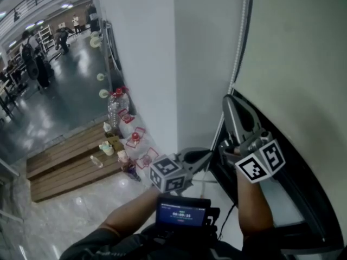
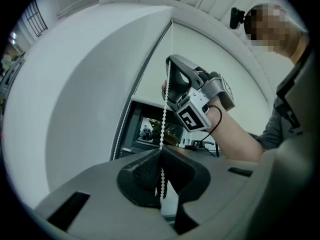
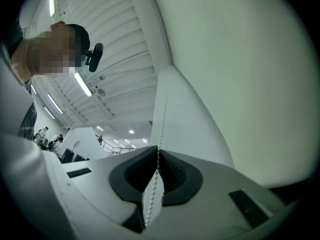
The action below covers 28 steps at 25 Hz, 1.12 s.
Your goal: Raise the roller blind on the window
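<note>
The pale roller blind (image 1: 293, 64) covers the window at the right, and its white bead chain (image 1: 239, 47) hangs along its left edge. My right gripper (image 1: 227, 99) points up along the chain and is shut on it; in its own view the beads (image 3: 161, 114) run up from between the closed pads (image 3: 172, 166). Lower down, my left gripper (image 1: 212, 151) is also shut on the chain. In the left gripper view the chain (image 2: 165, 109) rises from the closed jaws to the right gripper (image 2: 172, 64) above, with the blind (image 2: 200, 69) behind.
A white wall (image 1: 141, 64) stands left of the window, whose dark frame (image 1: 303, 188) curves below the blind. Far below lie a wooden pallet (image 1: 70, 161) and several water jugs (image 1: 116, 110). A small screen device (image 1: 182, 213) sits at my chest. People stand far off (image 1: 32, 53).
</note>
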### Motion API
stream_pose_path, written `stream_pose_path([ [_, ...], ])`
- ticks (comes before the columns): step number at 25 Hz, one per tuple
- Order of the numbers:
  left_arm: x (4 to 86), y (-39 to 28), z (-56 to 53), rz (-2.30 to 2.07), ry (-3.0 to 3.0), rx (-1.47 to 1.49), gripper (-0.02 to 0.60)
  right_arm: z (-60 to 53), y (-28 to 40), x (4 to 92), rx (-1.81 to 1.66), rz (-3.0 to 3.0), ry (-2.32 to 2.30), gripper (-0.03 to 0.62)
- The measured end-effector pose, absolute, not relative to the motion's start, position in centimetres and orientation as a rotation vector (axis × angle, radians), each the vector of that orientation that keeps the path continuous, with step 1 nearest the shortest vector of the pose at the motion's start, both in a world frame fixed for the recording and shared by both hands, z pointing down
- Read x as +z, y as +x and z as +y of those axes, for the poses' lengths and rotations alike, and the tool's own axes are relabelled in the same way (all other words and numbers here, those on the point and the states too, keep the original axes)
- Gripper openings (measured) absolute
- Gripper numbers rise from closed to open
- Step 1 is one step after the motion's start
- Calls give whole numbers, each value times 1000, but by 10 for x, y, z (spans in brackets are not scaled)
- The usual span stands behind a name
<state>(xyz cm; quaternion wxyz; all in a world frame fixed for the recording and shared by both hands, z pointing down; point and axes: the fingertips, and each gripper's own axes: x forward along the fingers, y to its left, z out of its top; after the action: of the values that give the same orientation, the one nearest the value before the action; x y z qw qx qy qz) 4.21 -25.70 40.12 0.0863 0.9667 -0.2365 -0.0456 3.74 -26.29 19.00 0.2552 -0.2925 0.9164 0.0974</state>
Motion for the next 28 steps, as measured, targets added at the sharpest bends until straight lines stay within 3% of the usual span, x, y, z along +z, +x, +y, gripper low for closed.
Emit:
stream_pose_path([
  [24, 489, 27, -256, -758, 2759, 28, 1, -260, 42, 278, 177, 2579, -869, 8],
  [28, 455, -8, -261, -846, 2726, -49, 72, -261, 45, 280, 172, 2580, -874, 8],
])
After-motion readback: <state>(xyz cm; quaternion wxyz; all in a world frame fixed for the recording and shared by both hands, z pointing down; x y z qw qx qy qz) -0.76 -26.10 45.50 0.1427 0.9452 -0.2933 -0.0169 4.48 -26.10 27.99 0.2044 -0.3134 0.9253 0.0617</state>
